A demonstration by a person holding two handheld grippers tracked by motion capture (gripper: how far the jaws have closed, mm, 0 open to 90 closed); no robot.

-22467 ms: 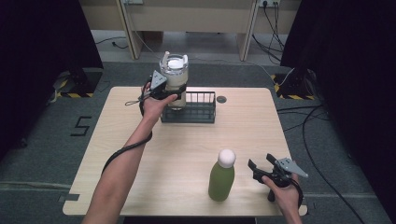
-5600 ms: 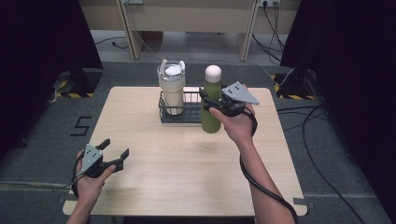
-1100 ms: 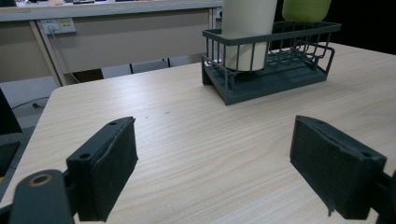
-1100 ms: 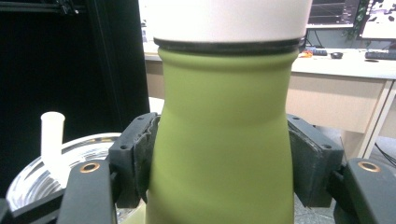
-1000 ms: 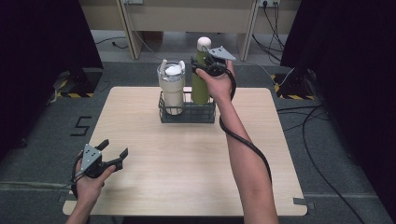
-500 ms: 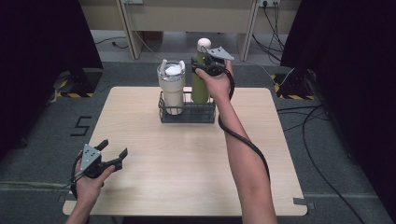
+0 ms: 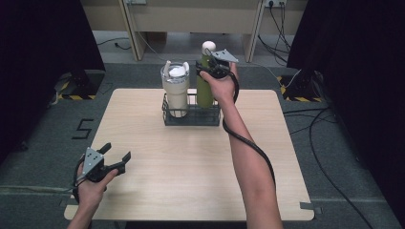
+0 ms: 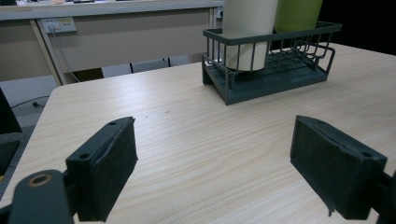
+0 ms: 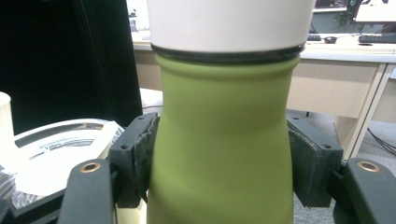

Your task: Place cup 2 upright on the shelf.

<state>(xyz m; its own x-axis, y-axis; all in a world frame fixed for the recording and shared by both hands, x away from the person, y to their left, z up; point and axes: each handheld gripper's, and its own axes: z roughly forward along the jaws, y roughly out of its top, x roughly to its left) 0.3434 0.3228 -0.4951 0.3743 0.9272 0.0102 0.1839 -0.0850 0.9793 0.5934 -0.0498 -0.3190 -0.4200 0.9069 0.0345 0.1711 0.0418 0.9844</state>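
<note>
The right gripper [image 7: 213, 69] is clenching the green bottle [image 7: 205, 90], seating it in the wire basket [image 7: 191, 117] beside the tumbler [image 7: 175, 90]. The left gripper [image 7: 114, 160] is idling, released. Next, letting go cleanly

You are looking at a cream tumbler with a clear lid [image 7: 175, 88] standing at the left end of the rack, on a pale wood-grain worktop [image 7: 186, 167] sitting over grey carpet [image 7: 43, 143].

Matte green bottle [image 7: 205, 90] with a rounded white cap: upright, intact, cap on. It stands in the right half of a dark wire rack [image 7: 191, 116] at the table's far edge, just beside a cream tumbler [image 7: 175, 93].
</note>
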